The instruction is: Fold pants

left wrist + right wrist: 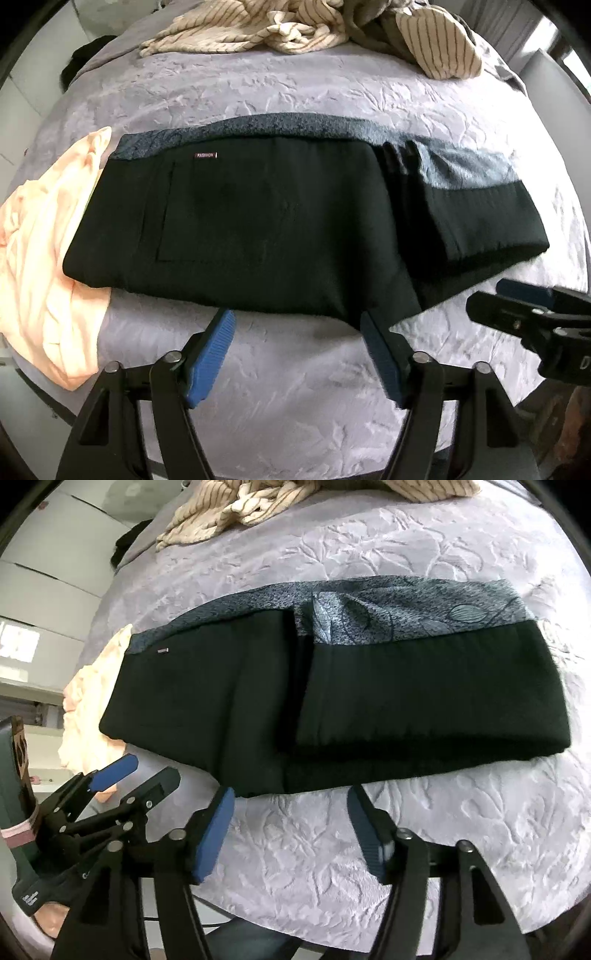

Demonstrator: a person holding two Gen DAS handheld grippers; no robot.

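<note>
The black pants [277,221] lie folded across the lilac embossed bedspread [295,387], with a grey patterned lining showing along their far edge and a small label near the left end. One folded layer [424,686] rests on top at the right. My left gripper [295,317] hovers at the near edge of the pants, open, with nothing between its blue pads [210,354]. My right gripper [290,794] is also open and empty at the near edge, further right. Each gripper shows in the other's view: the right gripper [517,295] and the left gripper [144,771].
A peach garment [48,258] lies crumpled at the left end of the pants, partly under them. Cream striped clothes [295,29] are heaped at the far side of the bed. White cupboard fronts [48,572] stand beyond the bed's left edge.
</note>
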